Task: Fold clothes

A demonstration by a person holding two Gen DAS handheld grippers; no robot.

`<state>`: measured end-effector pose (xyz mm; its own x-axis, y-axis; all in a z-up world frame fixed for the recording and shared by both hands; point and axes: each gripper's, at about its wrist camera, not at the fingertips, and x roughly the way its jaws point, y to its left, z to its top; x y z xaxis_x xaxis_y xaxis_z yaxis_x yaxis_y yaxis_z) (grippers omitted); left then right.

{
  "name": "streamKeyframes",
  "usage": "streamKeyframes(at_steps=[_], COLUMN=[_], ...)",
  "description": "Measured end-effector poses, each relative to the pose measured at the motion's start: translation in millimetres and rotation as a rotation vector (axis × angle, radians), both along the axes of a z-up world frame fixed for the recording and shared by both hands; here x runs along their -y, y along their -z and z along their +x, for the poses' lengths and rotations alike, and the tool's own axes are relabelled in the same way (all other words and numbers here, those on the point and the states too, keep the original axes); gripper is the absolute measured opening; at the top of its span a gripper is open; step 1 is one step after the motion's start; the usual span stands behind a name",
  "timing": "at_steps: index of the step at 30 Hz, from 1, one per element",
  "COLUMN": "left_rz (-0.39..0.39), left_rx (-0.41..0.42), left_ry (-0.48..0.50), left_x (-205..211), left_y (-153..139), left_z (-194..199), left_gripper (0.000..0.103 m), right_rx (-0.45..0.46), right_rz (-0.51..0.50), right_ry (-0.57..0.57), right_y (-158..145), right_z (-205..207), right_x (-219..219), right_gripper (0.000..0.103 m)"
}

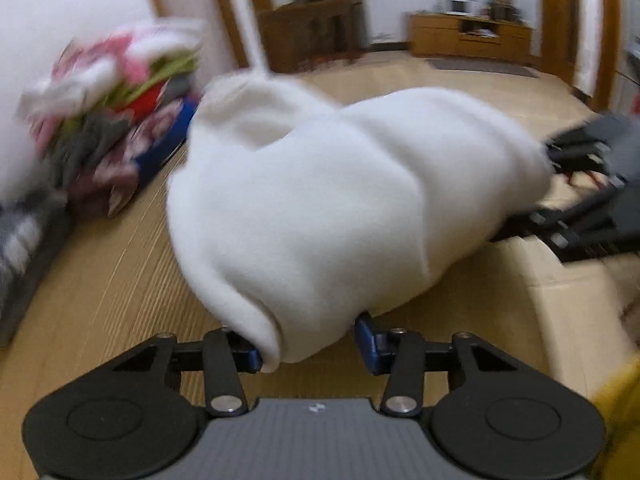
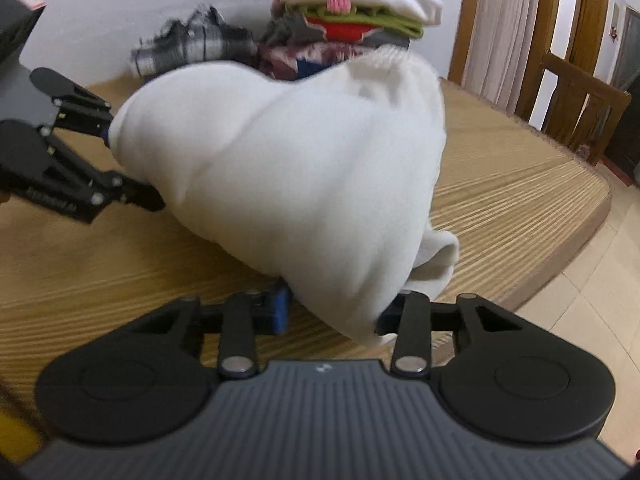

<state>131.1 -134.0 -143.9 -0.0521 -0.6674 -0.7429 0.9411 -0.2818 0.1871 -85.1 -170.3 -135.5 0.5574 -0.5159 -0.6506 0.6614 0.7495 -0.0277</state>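
On the bamboo mat (image 2: 520,184), near its middle, a white garment (image 1: 320,200) sits bunched up in a soft lump. The left gripper (image 1: 316,344) has one end of the white cloth between its blue pads, and the cloth fills the gap, so it looks pinched there. The right gripper (image 2: 332,312) has the other end between its pads in the same way, though the cloth hides one pad. By the wall at the far edge of the mat there is a pile of folded clothes (image 2: 352,4), with a grey checked garment (image 2: 188,48) loose beside it. So some clothes look done. I think the white one is only partly folded and still needs flattening.
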Motion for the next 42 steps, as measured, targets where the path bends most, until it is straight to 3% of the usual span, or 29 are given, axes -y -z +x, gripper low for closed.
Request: streamKeyframes(at_steps=[5, 9, 14, 17, 20, 23, 25, 28, 32, 38, 42], left_rz=[-0.029, -0.111, -0.125, -0.116, -0.122, -0.125, -0.096, -0.035, -0.017, -0.015, -0.003], left_rx=[-0.226, -0.234, -0.337, -0.339, -0.291, -0.159, -0.061, 0.054, 0.075, 0.043, 0.090], left_ry=[0.001, -0.070, -0.177, -0.232, -0.299, -0.372, -0.420, -0.491, -0.586, -0.634, -0.618], left_x=[-59.0, -69.2, -18.8, 34.6, 88.1, 139.3, 169.8, 209.2, 228.3, 239.5, 250.0], left_y=[-65.1, -99.6, -112.0, -114.6, -114.6, -105.2, -88.9, -54.8, -17.4, -11.2, -10.2], left_z=[1.4, -4.6, 16.7, 31.1, 45.9, 50.5, 49.8, 46.5, 37.6, 39.6, 39.3], left_gripper=[0.047, 0.049, 0.050, 0.051, 0.058, 0.069, 0.075, 0.075, 0.075, 0.078, 0.091], right_rx=[0.094, 0.213, 0.324, 0.343, 0.362, 0.361, 0.342, 0.274, 0.176, 0.207, 0.193], right_rz=[0.066, 0.098, 0.138, 0.141, 0.154, 0.175, 0.189, 0.213, 0.235, 0.314, 0.313], right_ry=[-0.075, -0.104, -0.084, -0.069, -0.057, -0.064, -0.077, -0.100, -0.115, -0.094, -0.034], right_y=[-62.3, -98.4, -106.9, -102.6, -94.0, -79.3, -67.3, -48.3, -19.7, -2.8, -8.0], right_z=[-44.8, -57.5, -47.6, -31.2, -12.4, 10.6, 26.8, 49.6, 69.4, 58.2, 54.9], right_x=[-40.5, -29.7, 33.0, 81.3, 134.3, 184.9, 213.2, 238.0, 260.7, 272.7, 262.0], right_gripper=[0.040, 0.040, 0.040, 0.040, 0.043, 0.044, 0.044, 0.044, 0.043, 0.043, 0.043])
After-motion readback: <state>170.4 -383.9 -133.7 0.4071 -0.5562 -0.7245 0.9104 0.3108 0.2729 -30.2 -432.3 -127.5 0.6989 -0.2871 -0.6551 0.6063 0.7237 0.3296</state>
